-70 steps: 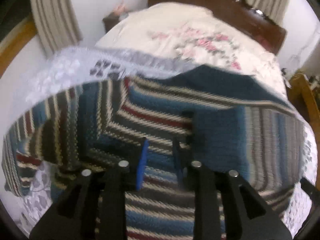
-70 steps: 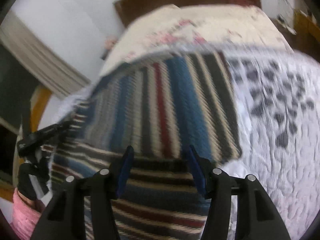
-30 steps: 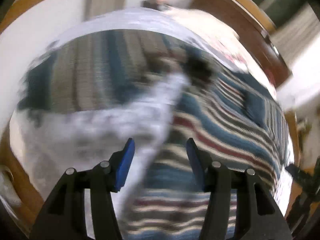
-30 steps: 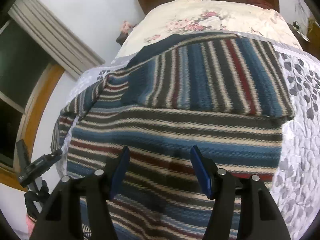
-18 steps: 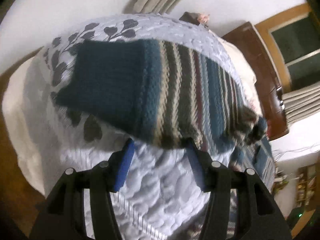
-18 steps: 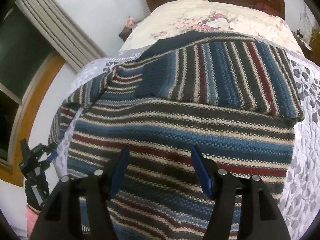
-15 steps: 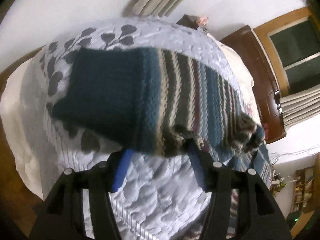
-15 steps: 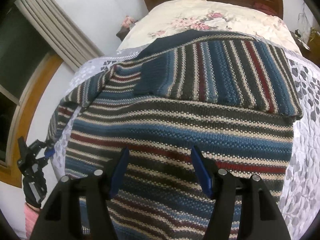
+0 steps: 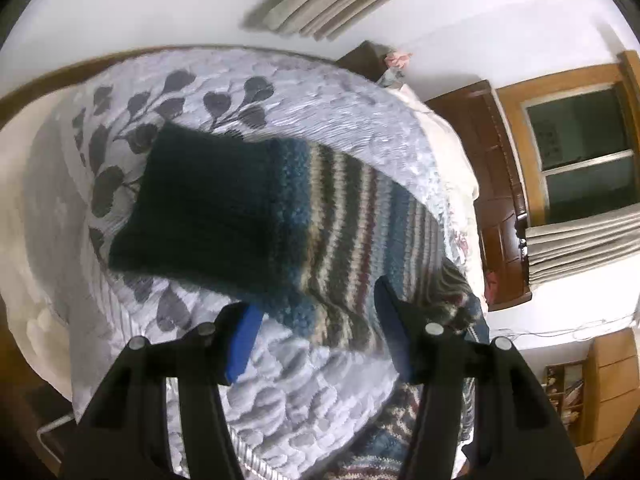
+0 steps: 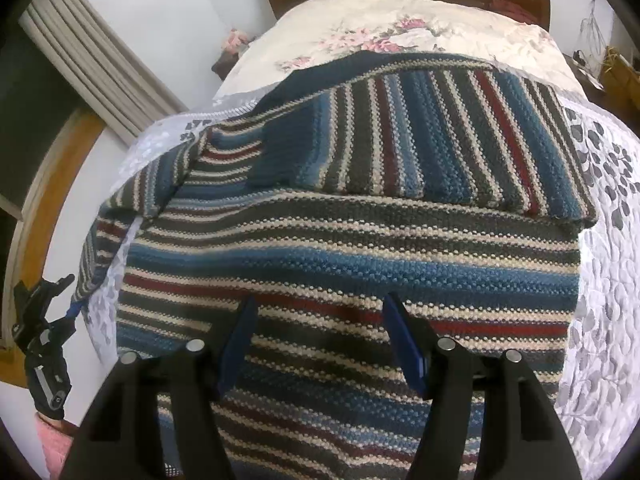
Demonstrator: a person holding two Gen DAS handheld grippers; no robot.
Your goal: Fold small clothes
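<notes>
Striped knit sweater (image 10: 352, 248) lies spread on the bed's grey leaf-print quilt (image 10: 612, 280), both grippers open and holding nothing.

The right gripper (image 10: 320, 320) hovers over the sweater's body with its blue-padded jaws wide apart; one sleeve is folded across the upper part, its stripes running crosswise to those below. The left gripper (image 9: 316, 316), jaws also spread, sits just at the edge of the other sleeve (image 9: 248, 216), whose dark teal cuff reaches out over the quilt (image 9: 312, 96); I cannot tell whether the pads touch the knit. A floral cream bedspread (image 10: 420, 36) lies beyond the sweater.
</notes>
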